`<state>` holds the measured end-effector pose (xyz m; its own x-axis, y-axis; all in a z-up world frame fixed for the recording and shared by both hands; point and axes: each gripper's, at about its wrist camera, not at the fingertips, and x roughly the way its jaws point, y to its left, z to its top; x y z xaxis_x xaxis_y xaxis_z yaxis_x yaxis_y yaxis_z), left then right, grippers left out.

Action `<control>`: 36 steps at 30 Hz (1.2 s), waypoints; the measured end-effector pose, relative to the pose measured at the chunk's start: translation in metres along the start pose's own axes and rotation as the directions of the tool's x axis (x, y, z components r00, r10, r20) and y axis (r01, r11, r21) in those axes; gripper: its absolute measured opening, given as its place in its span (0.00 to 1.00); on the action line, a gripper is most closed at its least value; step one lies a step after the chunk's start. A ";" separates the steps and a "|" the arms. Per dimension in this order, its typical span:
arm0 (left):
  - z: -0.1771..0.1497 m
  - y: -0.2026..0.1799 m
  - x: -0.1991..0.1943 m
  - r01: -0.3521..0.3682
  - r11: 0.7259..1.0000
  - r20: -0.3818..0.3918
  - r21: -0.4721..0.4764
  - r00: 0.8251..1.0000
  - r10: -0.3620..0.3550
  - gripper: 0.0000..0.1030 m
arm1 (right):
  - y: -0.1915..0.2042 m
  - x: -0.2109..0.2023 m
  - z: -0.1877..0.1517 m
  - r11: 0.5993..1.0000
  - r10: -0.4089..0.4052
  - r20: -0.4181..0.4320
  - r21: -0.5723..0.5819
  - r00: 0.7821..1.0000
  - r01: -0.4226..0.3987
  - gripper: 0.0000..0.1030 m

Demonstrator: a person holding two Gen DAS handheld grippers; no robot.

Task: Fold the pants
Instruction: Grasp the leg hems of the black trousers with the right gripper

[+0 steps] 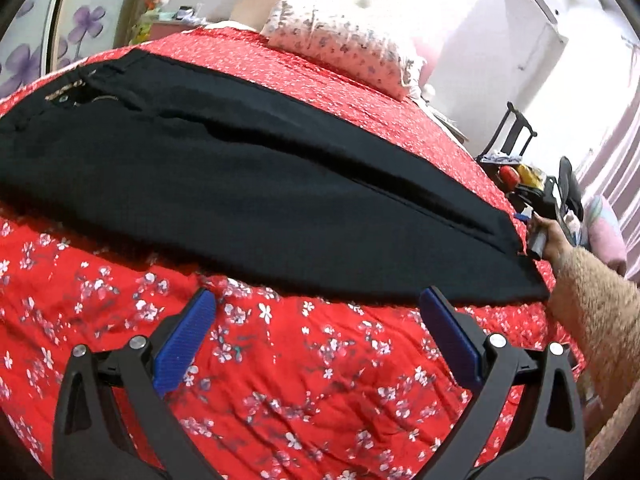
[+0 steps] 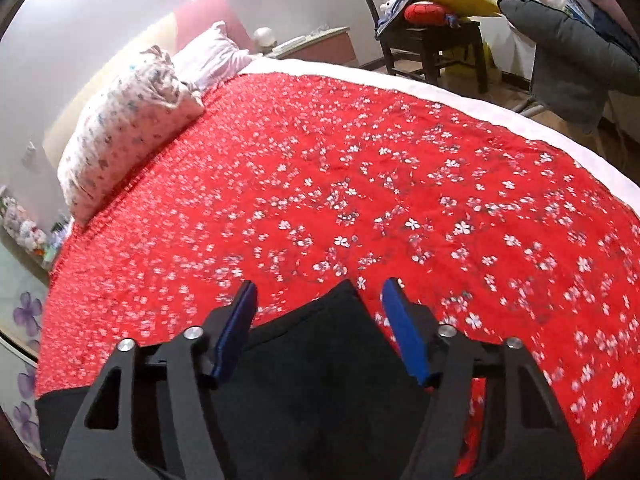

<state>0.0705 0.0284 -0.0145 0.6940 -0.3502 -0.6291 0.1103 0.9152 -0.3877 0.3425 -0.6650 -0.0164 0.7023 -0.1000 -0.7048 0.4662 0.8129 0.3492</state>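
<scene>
Black pants (image 1: pixel 248 184) lie flat across the red floral bedspread (image 1: pixel 280 380), legs together, waistband at the far left, hems at the right. My left gripper (image 1: pixel 318 300) is open over the bedspread, just short of the pants' near edge. My right gripper (image 2: pixel 318 292) is open above the hem end of the pants (image 2: pixel 320 360), the corner lying between its blue pads without being pinched. In the left wrist view the right gripper (image 1: pixel 534 236) and the holding hand show at the hem end.
A floral pillow (image 1: pixel 340 44) lies at the head of the bed, also in the right wrist view (image 2: pixel 128 120). A dark chair (image 2: pixel 432 36) piled with things and a grey coat (image 2: pixel 568 52) stand beyond the bed's far edge.
</scene>
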 end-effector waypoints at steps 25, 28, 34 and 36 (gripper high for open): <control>-0.011 0.006 -0.024 0.063 0.994 0.037 -0.094 0.998 -0.059 0.98 | 0.012 -0.137 -0.071 0.932 0.288 0.184 -0.279 0.940 -0.231 0.12; -0.011 0.005 -0.038 0.076 0.993 0.063 -0.095 0.996 -0.070 0.98 | 0.002 -0.171 -0.103 0.921 0.317 0.168 -0.289 0.933 -0.261 0.12; -0.006 0.005 -0.077 0.092 0.994 0.140 -0.067 0.987 -0.082 0.98 | -0.021 -0.192 -0.175 0.947 0.217 0.047 -0.252 0.975 -0.198 0.12; -0.005 0.005 -0.089 0.102 0.992 0.157 -0.070 0.984 -0.090 0.98 | -0.029 -0.186 -0.192 0.962 0.169 -0.024 -0.213 0.985 -0.170 0.13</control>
<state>0.0060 0.0628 0.0361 0.7842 -0.3955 -0.4782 0.1307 0.8586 -0.4957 0.0949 -0.5598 -0.0139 0.7581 0.0524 -0.6500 0.2147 0.9211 0.3247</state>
